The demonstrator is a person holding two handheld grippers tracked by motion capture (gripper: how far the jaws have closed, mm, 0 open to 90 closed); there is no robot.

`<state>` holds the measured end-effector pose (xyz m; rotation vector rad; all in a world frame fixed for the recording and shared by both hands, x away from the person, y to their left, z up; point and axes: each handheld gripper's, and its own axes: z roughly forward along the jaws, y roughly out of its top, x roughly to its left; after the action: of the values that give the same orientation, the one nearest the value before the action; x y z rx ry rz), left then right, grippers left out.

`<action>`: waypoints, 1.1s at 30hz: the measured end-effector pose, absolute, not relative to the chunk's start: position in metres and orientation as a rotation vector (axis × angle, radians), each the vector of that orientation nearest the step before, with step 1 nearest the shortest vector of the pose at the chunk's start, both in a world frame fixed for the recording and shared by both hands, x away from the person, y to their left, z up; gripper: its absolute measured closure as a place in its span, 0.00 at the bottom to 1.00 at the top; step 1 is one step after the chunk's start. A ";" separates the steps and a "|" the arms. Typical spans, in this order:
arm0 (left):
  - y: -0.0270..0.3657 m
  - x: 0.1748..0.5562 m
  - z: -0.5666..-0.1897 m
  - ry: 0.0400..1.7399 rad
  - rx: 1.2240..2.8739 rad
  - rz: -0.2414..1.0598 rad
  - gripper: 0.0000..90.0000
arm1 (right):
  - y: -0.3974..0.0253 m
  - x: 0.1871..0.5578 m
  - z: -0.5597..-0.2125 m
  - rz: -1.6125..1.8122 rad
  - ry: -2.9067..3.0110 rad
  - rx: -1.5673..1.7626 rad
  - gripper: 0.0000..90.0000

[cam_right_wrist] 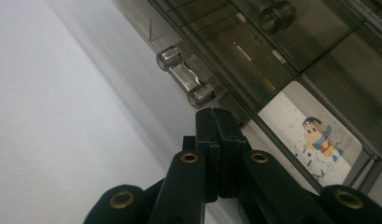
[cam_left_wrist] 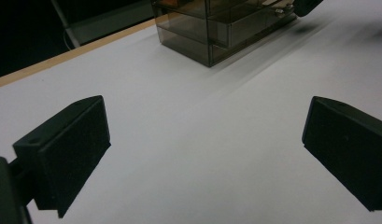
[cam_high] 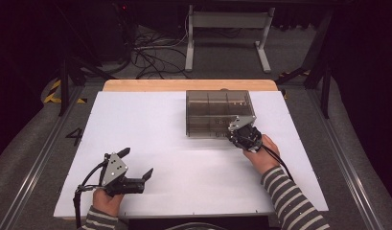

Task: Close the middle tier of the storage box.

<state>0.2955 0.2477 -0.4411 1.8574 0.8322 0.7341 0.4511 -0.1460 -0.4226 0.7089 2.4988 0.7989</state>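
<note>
Two grippers are seen: the right gripper, jaws pressed together on nothing, is held at a drawer handle of the smoky plastic drawer box; the left gripper is kept wide apart. Pushed carelessly, the box could be slid.

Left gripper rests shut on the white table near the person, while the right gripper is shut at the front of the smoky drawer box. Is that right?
Not quite. The left gripper is open: the left gripper view shows its jaws wide apart over the white table. The rest holds: the right gripper is shut at the front of the smoky drawer box.
</note>
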 end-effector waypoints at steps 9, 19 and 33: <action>0.248 0.296 -0.441 0.831 1.859 0.734 0.02 | -0.146 0.459 -0.425 0.816 2.450 0.750 1.00; 0.248 0.296 -0.441 0.833 1.858 0.734 0.02 | -0.143 0.464 -0.428 0.849 2.396 0.805 1.00; 0.248 0.296 -0.441 0.834 1.858 0.731 0.02 | -0.140 0.466 -0.430 0.901 2.321 0.858 1.00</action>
<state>0.2958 0.2478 -0.4414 1.8577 0.8337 0.7315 0.4659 -0.1400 -0.4297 0.8578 2.3208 0.9013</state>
